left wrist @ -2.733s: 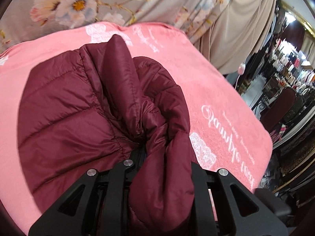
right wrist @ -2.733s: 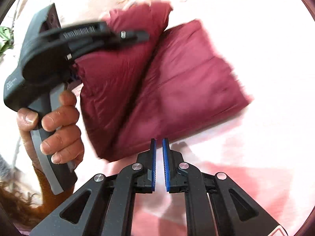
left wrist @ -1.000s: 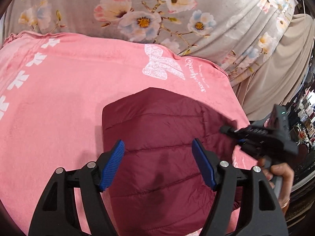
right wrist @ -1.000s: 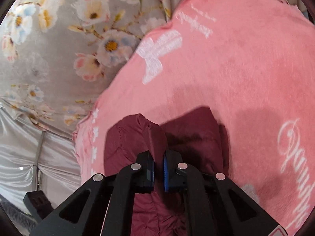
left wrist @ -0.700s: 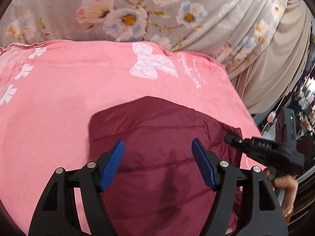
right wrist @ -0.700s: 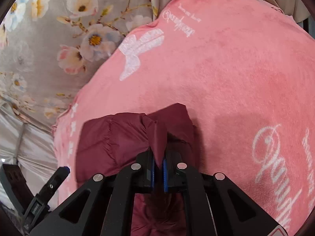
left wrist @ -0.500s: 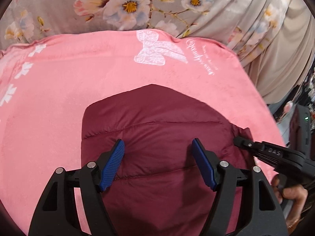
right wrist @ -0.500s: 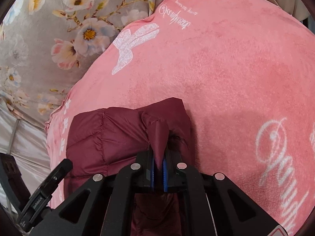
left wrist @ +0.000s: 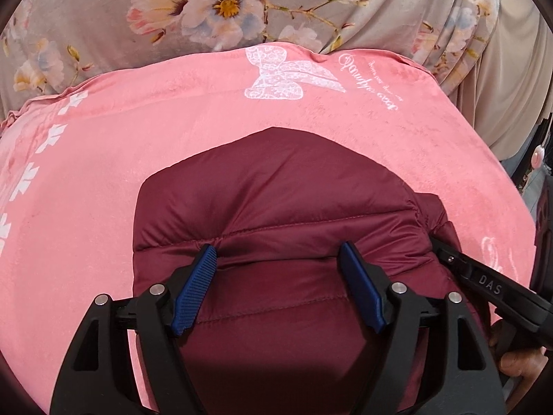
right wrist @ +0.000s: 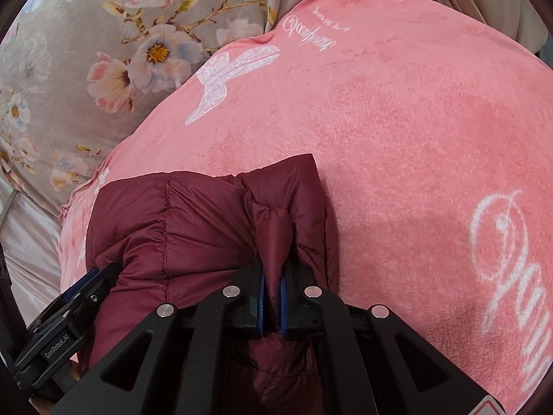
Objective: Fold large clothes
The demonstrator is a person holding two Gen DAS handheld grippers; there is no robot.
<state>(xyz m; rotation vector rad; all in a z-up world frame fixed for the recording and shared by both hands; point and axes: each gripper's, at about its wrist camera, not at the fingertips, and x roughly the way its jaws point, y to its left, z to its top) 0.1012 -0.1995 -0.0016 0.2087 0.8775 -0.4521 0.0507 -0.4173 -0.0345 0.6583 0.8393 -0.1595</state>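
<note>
Jacket, maroon and puffy, lies folded on the pink blanket; right gripper pinches its edge (tight), left gripper widening, tips resting on top.

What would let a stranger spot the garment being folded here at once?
Start at the pink blanket printed with white bows and script, which lies before a grey floral curtain. On its near part lies the quilted jacket, a folded maroon bundle. It is the only dark, stitched, puffy thing on that pink surface.

Under my jaws the maroon jacket is quilted cloth with a slight sheen. Beneath it, the pink blanket looks matt and fuzzy. Beyond the blanket hangs smooth floral fabric.
</note>
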